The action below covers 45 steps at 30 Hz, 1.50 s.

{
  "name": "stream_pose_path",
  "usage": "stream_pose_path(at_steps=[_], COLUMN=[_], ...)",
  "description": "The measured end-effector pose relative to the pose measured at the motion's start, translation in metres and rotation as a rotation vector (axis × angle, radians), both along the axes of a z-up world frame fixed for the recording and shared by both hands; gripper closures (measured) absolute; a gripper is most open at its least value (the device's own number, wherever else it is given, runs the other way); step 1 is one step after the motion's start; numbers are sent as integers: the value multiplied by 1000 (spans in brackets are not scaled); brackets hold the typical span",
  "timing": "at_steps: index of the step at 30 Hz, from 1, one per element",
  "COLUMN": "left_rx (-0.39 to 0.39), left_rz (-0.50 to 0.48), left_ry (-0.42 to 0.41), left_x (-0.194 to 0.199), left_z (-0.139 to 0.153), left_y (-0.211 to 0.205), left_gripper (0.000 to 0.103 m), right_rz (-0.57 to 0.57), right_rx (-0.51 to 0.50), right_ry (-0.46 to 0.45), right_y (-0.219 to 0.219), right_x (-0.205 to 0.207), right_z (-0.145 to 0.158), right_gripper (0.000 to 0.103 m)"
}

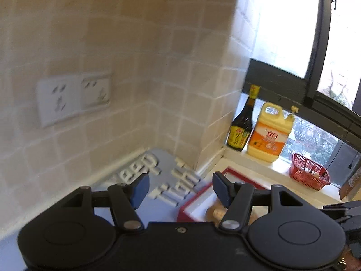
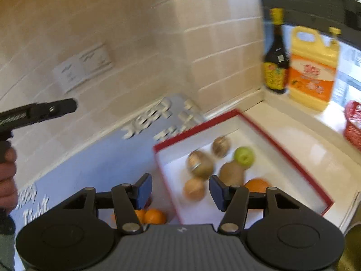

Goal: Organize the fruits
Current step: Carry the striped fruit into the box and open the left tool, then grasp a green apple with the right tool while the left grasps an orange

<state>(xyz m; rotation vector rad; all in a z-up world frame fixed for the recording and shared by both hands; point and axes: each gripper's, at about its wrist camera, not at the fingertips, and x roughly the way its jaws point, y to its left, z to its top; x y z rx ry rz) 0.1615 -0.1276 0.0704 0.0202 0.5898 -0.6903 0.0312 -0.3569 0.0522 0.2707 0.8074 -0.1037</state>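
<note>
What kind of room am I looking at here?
Most likely a home kitchen counter by a window. A tiled wall carries power sockets, a dark sauce bottle and a yellow jug stand on the sill, and fruit lies in a red-rimmed tray.

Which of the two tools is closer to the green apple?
Right. The right tool hangs open just short of the green apple in the red-rimmed box; the left tool points toward the wall corner, apple unseen.
</note>
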Motion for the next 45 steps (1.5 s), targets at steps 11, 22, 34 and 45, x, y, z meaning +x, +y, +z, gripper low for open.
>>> stream_pose_path(at_steps=[11,22,34,45], left_rx=[142,211,203,131], left_rz=[18,11,-33,-52], left_ry=[237,309,323,138], left_x=[-22,-25,-25,-33], left_z=[-119,-170,-179,-111], left_y=[22,2,-13,-14], left_gripper=[23,23,54,56], right_rz=[237,272,256,218], right_rx=[3,10,1,80], right_ry=[294,419,425,321], right_y=[83,110,110,84], right_x=[-18,-27,-24,-21], right_z=[-89,-132,-133,-91], right_gripper=[38,37,50,50])
